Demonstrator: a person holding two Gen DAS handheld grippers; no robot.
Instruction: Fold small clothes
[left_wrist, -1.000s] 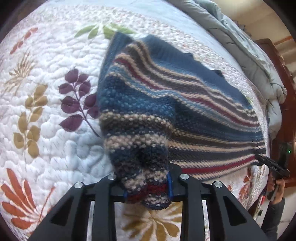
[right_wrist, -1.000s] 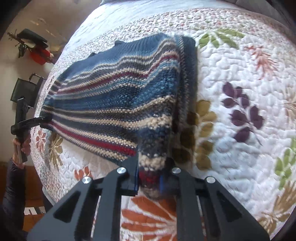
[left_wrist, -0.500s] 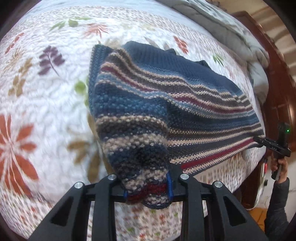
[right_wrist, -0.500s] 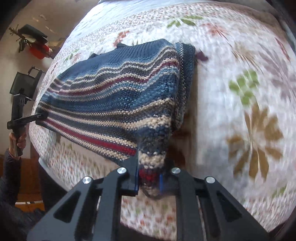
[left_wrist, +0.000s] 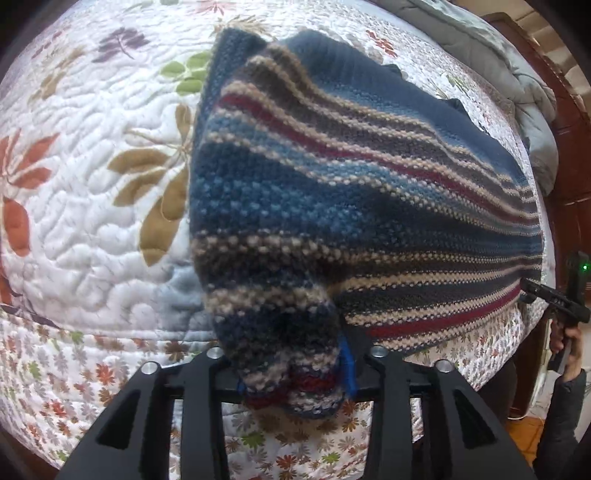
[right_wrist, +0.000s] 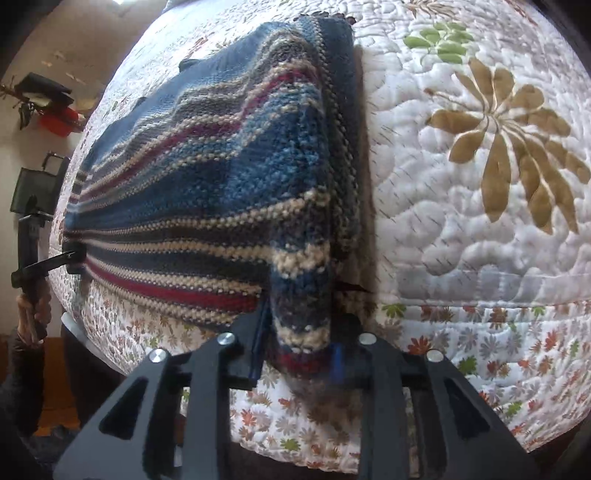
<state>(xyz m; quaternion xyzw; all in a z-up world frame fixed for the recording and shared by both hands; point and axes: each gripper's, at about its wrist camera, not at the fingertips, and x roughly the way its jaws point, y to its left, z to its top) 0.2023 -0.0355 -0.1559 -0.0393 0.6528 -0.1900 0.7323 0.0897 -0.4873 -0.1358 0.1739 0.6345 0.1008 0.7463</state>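
Observation:
A striped knitted sweater, blue with beige, grey and red stripes, is stretched between my two grippers over the near edge of the bed; it also shows in the right wrist view. My left gripper is shut on one hem corner of the sweater. My right gripper is shut on the other hem corner. Each gripper also shows small in the other's view, the right gripper at the sweater's right end, the left gripper at its left end. The sweater's far part rests on the quilt.
The bed is covered by a white quilt with leaf prints and a flowered border hanging over the near edge. A grey duvet lies bunched at the far right by a wooden headboard. Dark objects stand by the wall.
Both grippers have pulled back toward the near edge of the bed with the sweater held between them. The hem now hangs past the bed's edge.

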